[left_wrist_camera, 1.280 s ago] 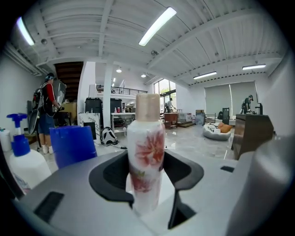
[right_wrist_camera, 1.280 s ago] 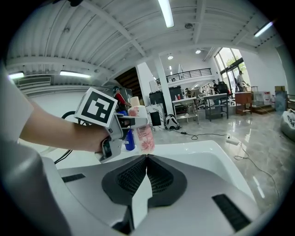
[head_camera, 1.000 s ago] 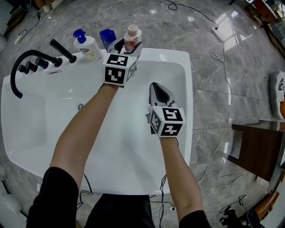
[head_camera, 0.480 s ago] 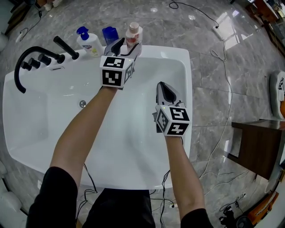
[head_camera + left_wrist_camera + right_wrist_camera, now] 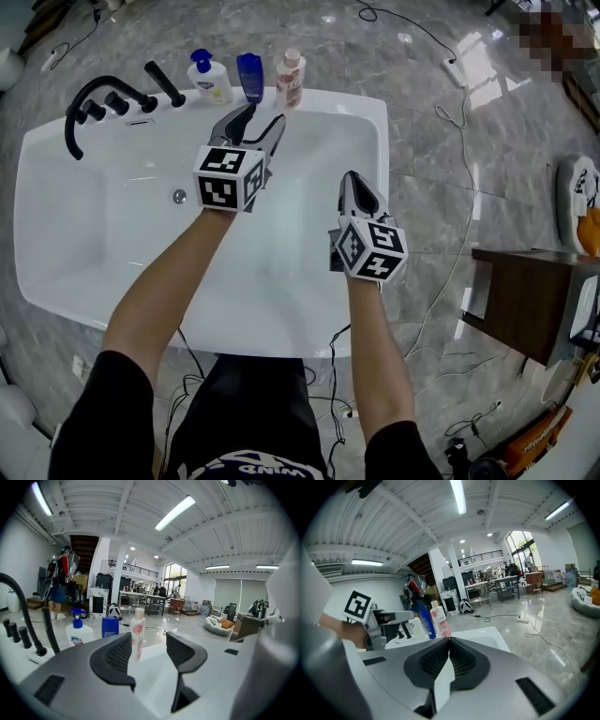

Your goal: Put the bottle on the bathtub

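A pink-and-white bottle [image 5: 290, 79] stands upright on the far rim of the white bathtub [image 5: 380, 169], free of any gripper. It also shows in the left gripper view as the bottle [image 5: 137, 633] and in the right gripper view as the bottle [image 5: 439, 620]. My left gripper [image 5: 253, 124] hangs over the tub a short way in front of the bottle, jaws open and empty. My right gripper [image 5: 353, 186] is over the tub's right side, jaws shut with nothing between them.
A blue bottle [image 5: 249, 75] and a white pump bottle [image 5: 210, 79] stand on the rim left of the pink one. A black tap and handles [image 5: 103, 104] sit at the far left corner. Cables [image 5: 450, 122] trail over the grey marble floor; a dark wooden table [image 5: 534, 300] is at right.
My left gripper has let go of the pink bottle and drawn back from it toward me; the bottle now stands alone on the rim. The right gripper drifted slightly right.
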### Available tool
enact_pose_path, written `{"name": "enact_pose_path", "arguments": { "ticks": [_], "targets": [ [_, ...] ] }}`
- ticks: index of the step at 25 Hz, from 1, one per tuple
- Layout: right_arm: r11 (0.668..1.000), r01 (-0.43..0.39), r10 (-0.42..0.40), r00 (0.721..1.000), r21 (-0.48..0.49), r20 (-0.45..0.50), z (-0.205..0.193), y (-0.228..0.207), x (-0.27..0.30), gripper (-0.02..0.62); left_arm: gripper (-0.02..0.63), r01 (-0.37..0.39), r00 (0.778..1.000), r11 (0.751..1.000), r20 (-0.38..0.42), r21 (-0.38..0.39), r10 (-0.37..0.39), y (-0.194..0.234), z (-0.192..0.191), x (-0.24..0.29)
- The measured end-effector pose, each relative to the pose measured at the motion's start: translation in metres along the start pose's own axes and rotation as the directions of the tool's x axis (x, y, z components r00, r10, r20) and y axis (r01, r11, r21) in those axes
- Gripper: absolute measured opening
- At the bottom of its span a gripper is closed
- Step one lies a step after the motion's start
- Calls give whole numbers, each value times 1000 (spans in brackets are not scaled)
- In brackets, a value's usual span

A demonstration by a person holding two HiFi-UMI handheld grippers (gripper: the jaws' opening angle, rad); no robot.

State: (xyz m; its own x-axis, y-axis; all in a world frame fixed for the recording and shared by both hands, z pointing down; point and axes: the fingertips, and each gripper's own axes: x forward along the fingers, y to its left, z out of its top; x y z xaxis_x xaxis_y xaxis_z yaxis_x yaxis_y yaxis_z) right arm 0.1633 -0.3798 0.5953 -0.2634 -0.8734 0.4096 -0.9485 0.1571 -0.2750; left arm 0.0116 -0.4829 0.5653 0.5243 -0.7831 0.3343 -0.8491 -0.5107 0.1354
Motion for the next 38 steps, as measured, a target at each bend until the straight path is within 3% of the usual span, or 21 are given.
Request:
{"name": "enact_pose_path", "arguments": {
  "ticks": [3, 8, 13, 21, 26, 32, 38],
  "targets": [
    [999, 1, -2, 999, 35, 36, 23, 8, -31, 24, 230, 44, 999, 999, 9, 12, -44, -20, 18, -41],
    [998, -56, 56, 996, 3, 66, 47, 46, -89, 25, 219, 98, 995, 995, 7, -2, -98, -52, 40, -113],
    [993, -102, 106, 991, -54, 81, 63, 85, -145, 24, 218, 119, 993, 993, 11, -11, -119, -83, 55, -176],
    [990, -116, 124, 986, -76, 115, 82, 105, -222, 24, 208, 136, 990, 991, 27, -21, -135, -110, 81, -266],
    [980, -171, 183, 975, -101, 123, 85, 126, -260, 25, 138, 106, 992, 994, 64, -13, -105, -113, 95, -311],
    [974, -182, 201, 970, -137, 137, 90, 141, -301, 23, 41, 111, 991, 994, 82, -24, -109, -118, 99, -357],
    [975, -166, 188, 971, -148, 150, 79, 152, -327, 23, 9, 109, 989, 993, 100, -44, -104, -118, 95, -393]
  ]
}}
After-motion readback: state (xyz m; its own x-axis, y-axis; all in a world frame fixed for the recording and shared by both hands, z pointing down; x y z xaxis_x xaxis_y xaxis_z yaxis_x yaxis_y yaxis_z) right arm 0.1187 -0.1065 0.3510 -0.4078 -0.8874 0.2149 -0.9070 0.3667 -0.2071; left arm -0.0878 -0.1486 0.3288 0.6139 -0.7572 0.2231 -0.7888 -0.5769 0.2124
